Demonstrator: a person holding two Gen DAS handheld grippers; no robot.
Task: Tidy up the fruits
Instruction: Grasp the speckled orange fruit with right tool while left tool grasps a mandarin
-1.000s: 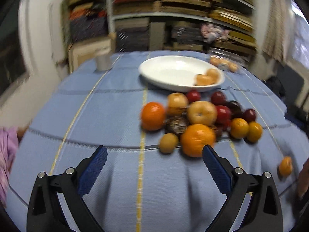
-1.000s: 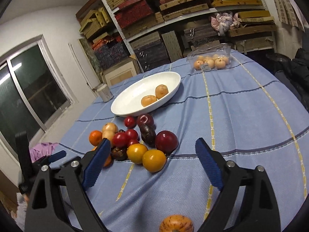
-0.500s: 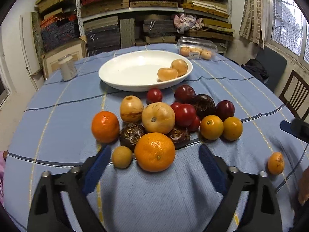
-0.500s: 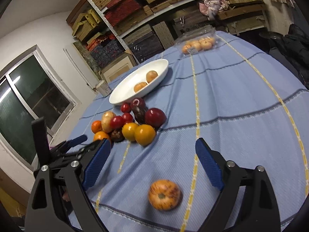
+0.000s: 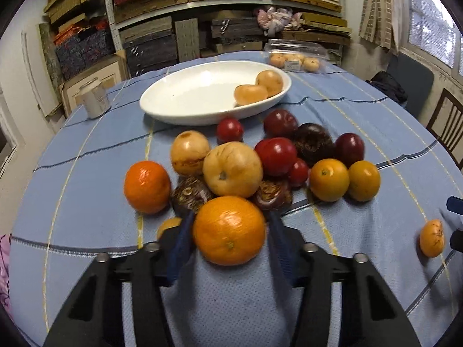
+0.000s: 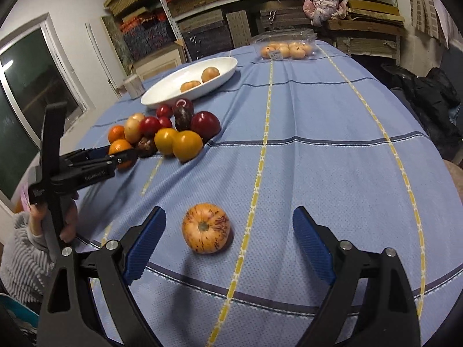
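Observation:
A pile of fruit lies on the blue cloth in front of a white plate [image 5: 173, 115] that holds two tan fruits [image 5: 251, 94]. My left gripper [image 5: 230, 217] has its jaws closing around the big orange [image 5: 228, 230] at the pile's near edge, and both blue pads touch its sides. The right wrist view shows the same gripper [image 6: 121, 156] on that orange [image 6: 120, 146]. My right gripper [image 6: 229, 214] stands open over a lone striped orange fruit [image 6: 206, 228], which lies between its fingers nearer the left one, untouched.
A white can [image 5: 94, 101] stands left of the plate and a clear box of fruit [image 5: 292, 57] behind it. Packed shelves line the back wall. A chair [image 5: 448, 127] stands at the right. A hand in a grey sleeve [image 6: 66, 225] holds the left gripper.
My left gripper moved up to the pile and its jaws closed in from wide apart onto the big orange. My right gripper came closer to the striped fruit, still wide.

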